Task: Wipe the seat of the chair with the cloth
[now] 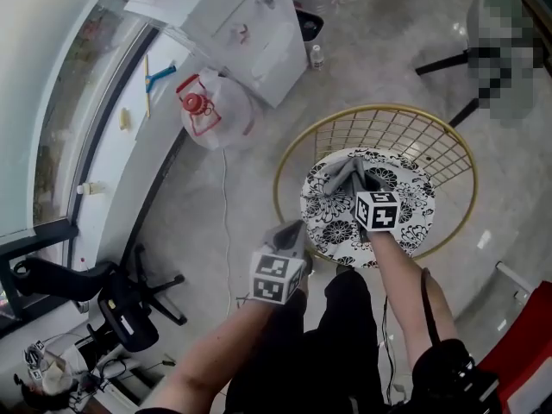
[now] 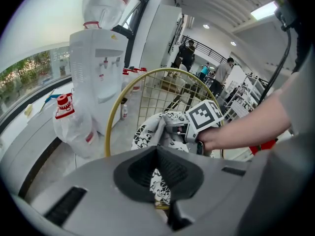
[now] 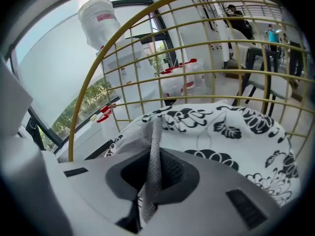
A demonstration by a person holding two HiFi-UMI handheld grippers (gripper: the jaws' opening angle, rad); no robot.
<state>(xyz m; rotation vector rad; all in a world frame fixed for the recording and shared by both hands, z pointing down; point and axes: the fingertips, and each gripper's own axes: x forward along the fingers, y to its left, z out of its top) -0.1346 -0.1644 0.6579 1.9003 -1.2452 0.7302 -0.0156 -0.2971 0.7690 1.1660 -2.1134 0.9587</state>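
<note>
Right gripper view shows the right gripper (image 3: 152,163) pinching the grey cloth (image 3: 153,136) so it trails onto the chair's patterned seat (image 3: 236,127) for wiping, while the left gripper (image 2: 157,149), pressed together and empty, idles beside the seat.

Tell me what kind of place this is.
Probably an open-plan office or lab. There's a water dispenser beside a big window, a spare water jug on the floor, an office chair, and people standing in the background.
</note>
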